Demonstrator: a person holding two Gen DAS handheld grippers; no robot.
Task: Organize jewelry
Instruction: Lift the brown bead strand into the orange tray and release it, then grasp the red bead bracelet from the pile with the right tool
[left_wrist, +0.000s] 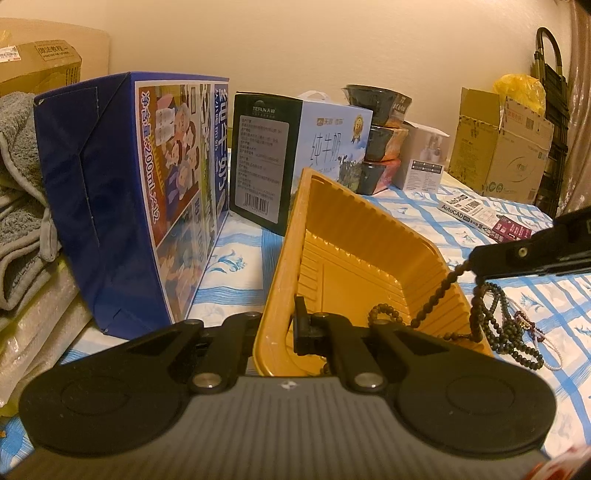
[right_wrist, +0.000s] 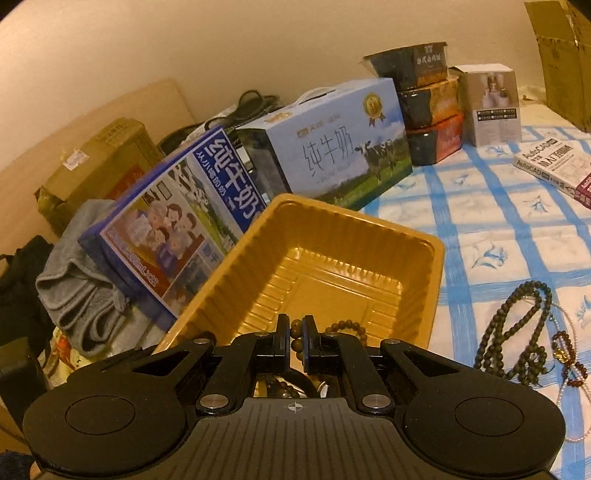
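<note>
Right gripper (right_wrist: 294, 345) was pinched shut on a dark bead strand (right_wrist: 296, 334) low in the middle of its frame, dangling it over the yellow tray (right_wrist: 439, 254), part of the strand already draped inside. Left gripper (left_wrist: 273, 325) was clamped on the tray's near wall at the bottom centre of its own view, one finger inside and one out, so the flimsy ribbed plastic was held steady. Behind, the blue milk carton (left_wrist: 110, 192) leaned in the left half of that frame. Over at the lower right, more jewelry sat on the checked cloth (right_wrist: 498, 221): a heap of dark beads (right_wrist: 517, 328) touching a thin pearl string (right_wrist: 565, 387). My guess: beads like these are light but floppy and slidey, so grab a bunched section rather than one bead, and go gentle on the pearl thread.
</note>
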